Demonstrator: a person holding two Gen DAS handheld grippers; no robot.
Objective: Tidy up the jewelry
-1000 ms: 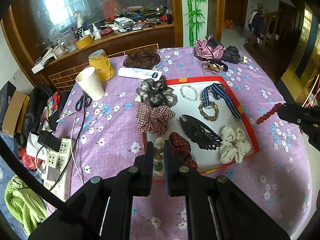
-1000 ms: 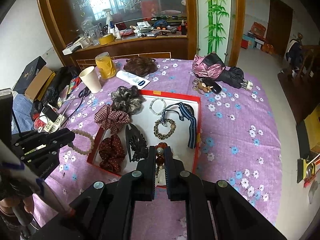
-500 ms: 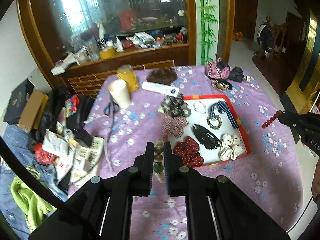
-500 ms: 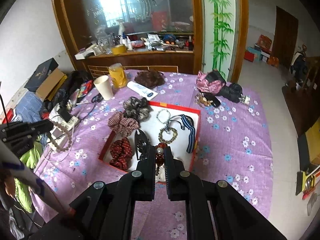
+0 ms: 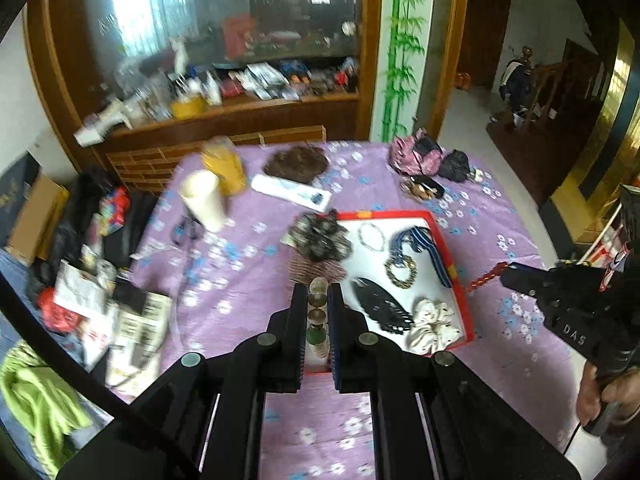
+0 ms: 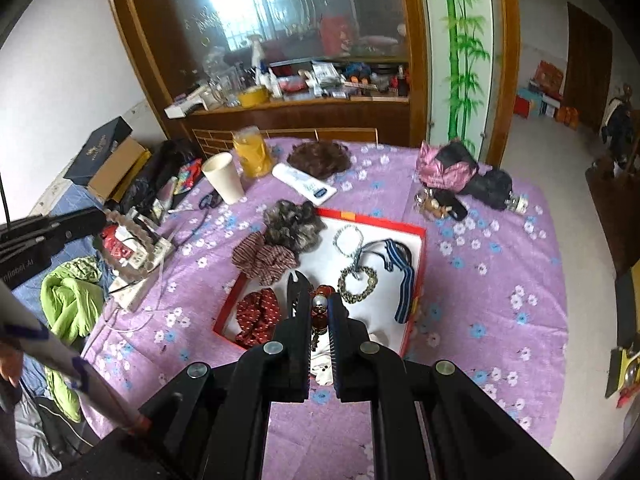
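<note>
Both wrist cameras look steeply down along their own fingers from well above the purple flowered tablecloth (image 5: 248,280). The left wrist view sits nearer the left edge, the right wrist view further right; both share the red tray (image 6: 416,248) and wooden cabinet (image 6: 304,116)

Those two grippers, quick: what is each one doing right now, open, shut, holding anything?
Left gripper: shut on a pale bead bracelet.
Right gripper: shut on a red bead bracelet.
</note>
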